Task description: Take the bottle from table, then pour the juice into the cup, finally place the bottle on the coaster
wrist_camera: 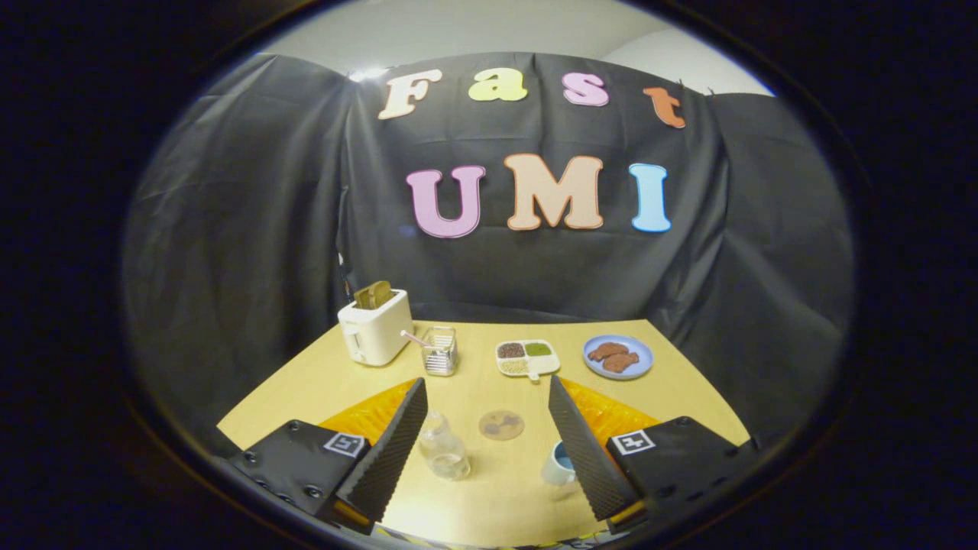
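Hovering over the light wooden tabletop point(489, 489), hand-held gripper point(487, 447) spread wide, holding nothing. Clear plastic bottle point(443, 447) stands between its fingers beside the left one; round brown coaster point(501, 425) just ahead; white cup point(560, 463) against the right finger.

wooden table point(321, 382) bears toaster point(374, 328); bottle point(443, 447); coaster point(501, 425); cup point(560, 464); plate point(618, 356).

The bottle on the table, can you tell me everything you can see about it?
The bottle is small and see-through, like clear plastic or glass, with a narrow neck and a rounder body. It stands upright on the tan table. It sits between the open jaws of the gripper, close to the left one, and nothing grips it yet. Whether that jaw touches it I cannot tell. A round coaster lies just beside it. How much juice is inside I cannot make out.
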Demonstrator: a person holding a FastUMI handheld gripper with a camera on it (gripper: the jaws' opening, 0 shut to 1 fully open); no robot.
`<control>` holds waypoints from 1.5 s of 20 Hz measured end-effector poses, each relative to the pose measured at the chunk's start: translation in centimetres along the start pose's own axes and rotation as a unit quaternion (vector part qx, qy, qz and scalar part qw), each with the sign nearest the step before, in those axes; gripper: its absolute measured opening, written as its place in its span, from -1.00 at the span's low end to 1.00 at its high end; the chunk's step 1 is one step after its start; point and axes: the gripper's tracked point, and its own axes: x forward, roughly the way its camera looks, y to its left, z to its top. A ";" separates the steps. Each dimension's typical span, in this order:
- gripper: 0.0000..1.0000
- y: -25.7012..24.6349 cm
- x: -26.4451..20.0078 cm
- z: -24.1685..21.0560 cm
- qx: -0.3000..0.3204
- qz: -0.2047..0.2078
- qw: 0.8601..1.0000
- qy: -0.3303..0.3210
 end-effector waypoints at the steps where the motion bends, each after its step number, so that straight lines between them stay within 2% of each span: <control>1: 1.00 0.2 -0.2 -0.8 0.001 0.001 1.000 0.007; 12: 1.00 3.0 -1.1 -8.3 0.010 0.000 0.997 0.074; 30: 1.00 5.8 8.3 -17.0 0.006 -0.047 0.986 0.162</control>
